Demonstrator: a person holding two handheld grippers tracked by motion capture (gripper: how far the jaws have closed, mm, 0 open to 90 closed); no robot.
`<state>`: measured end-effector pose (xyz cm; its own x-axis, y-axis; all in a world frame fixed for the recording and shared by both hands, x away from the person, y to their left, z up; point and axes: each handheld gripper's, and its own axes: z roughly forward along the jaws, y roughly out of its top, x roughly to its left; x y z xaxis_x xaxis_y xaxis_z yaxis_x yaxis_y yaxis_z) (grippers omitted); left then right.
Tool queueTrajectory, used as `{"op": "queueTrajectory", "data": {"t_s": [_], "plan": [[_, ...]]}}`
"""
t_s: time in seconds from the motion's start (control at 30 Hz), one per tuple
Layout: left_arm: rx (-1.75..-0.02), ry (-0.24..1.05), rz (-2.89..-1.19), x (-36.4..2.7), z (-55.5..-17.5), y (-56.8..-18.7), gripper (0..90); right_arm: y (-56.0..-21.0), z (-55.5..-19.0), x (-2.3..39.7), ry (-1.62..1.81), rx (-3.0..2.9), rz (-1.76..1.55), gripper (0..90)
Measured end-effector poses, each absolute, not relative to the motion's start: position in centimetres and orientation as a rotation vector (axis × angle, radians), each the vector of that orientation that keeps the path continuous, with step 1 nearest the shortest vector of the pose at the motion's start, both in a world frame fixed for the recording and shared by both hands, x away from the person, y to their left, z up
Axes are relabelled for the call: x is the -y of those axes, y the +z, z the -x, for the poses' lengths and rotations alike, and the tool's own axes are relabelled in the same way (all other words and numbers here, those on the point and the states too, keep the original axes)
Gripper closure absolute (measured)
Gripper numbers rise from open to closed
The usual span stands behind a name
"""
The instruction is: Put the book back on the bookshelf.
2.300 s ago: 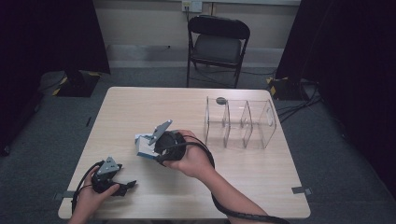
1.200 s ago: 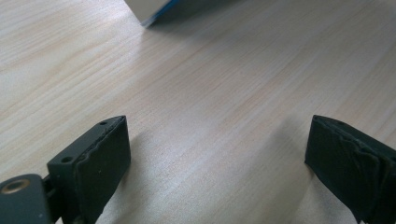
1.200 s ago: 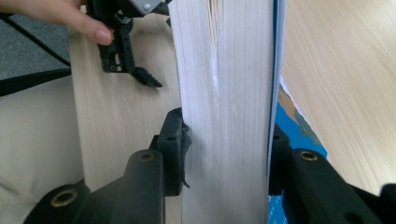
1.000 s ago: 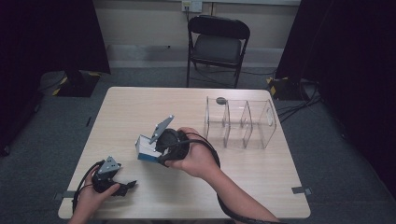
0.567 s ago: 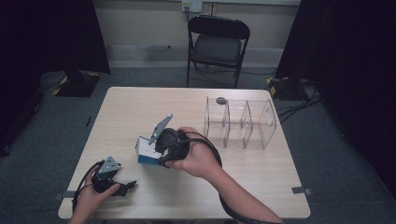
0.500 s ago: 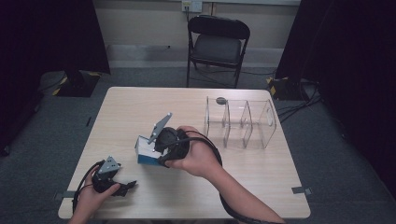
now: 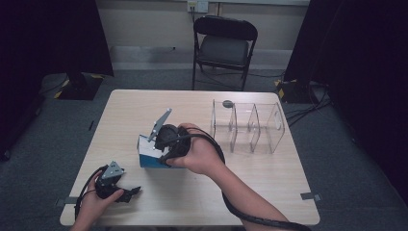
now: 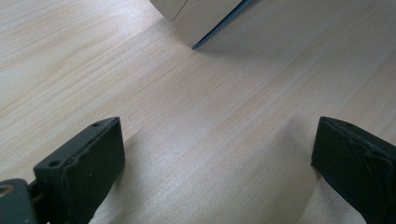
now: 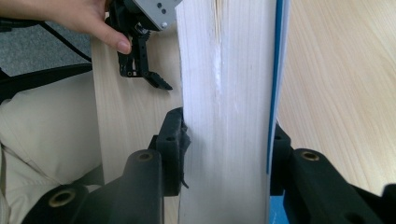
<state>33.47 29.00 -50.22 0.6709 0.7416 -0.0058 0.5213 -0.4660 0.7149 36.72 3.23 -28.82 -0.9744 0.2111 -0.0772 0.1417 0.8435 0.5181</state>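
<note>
1. Near the middle of the bench (image 7: 269, 192), a little left of centre, stands the task's thing: a small box (image 7: 146, 153) with a blue side and a pale, wood-toned face. It is just beside the person's right hand and well apart from the clear divided organiser (image 7: 248, 126) on the right half of the bench.
2. Handling, as a judgement: the box looks light and stiff, likely thin card or board, so it should keep its shape under a moderate squeeze but could dent or crease if clamped hard. Its smooth faces may slip, and a light box can tip when nudged at the top.
3. Best hold, I think, is across the two broad flat faces, low to mid height, pads square to the surface, not on a corner or the thin blue edge.
4. The right gripper (image 9: 229, 140) is doing just that: its jaws are partly closed with both pads pressed on opposite faces of the box, which rises upright between them in the right gripper view.
5. The left gripper (image 7: 115, 185) rests low at the near left of the bench, jaws spread wide and lately widening, nothing between them but bare wood; a corner of the box shows ahead of it.
</note>
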Motion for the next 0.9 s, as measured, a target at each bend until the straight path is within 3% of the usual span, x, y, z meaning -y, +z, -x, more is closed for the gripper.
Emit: {"op": "queueTrajectory", "data": {"t_s": [0.4,0.9], "plan": [[-0.977,0.394,-2.162,-28.9,-33.5,-50.3,0.8,-27.8,-36.1,-2.9,0.811,-2.936,-0.281,61.0],[-0.977,0.391,-2.174,-28.9,-33.5,-50.3,0.4,-27.2,-38.2,-4.1,0.847,-2.93,-0.303,59.6]]}}
